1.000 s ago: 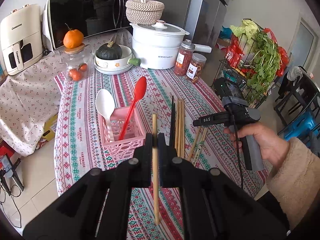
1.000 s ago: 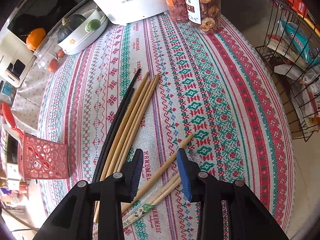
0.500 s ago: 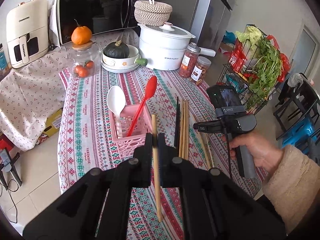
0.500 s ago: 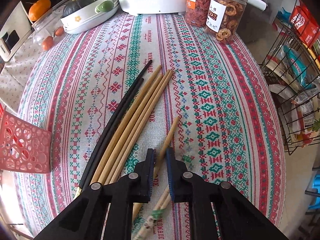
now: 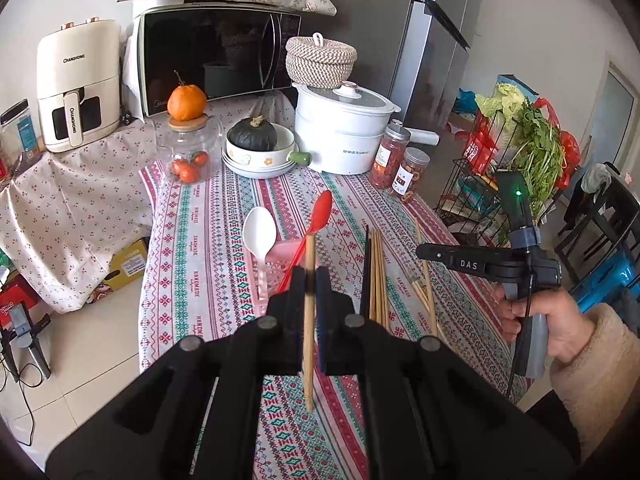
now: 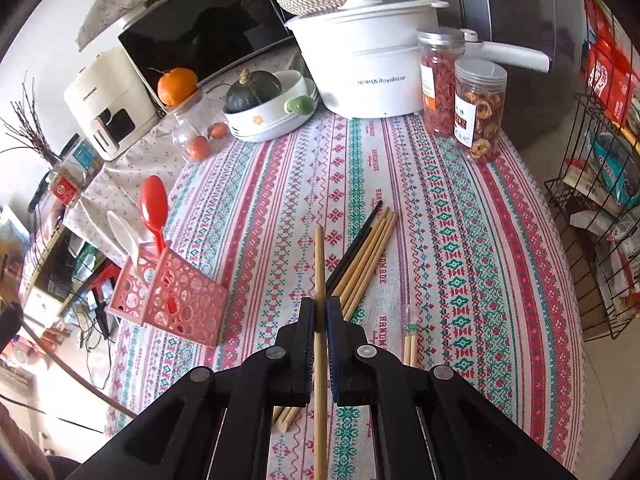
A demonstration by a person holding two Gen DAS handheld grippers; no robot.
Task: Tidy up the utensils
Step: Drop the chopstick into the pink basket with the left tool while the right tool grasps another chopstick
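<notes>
Wooden chopstick (image 5: 309, 320) clamped in left gripper (image 5: 311, 280); another (image 6: 320, 320) in right gripper (image 6: 320, 312), above open cloth.

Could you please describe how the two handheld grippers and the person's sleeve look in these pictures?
Both grippers, left gripper and right gripper, are matte black with round silver pivot bolts. The right one's grey handle carries a black cable, white "DAS" lettering and a green light. The sleeve is cream fleece.

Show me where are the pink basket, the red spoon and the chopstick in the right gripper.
pink basket (image 6: 188, 304): right wrist view, on its perforated front wall.
red spoon (image 6: 154, 204): right wrist view, on its bowl.
chopstick (image 6: 319, 264): right wrist view, on the shaft above the jaws.
</notes>
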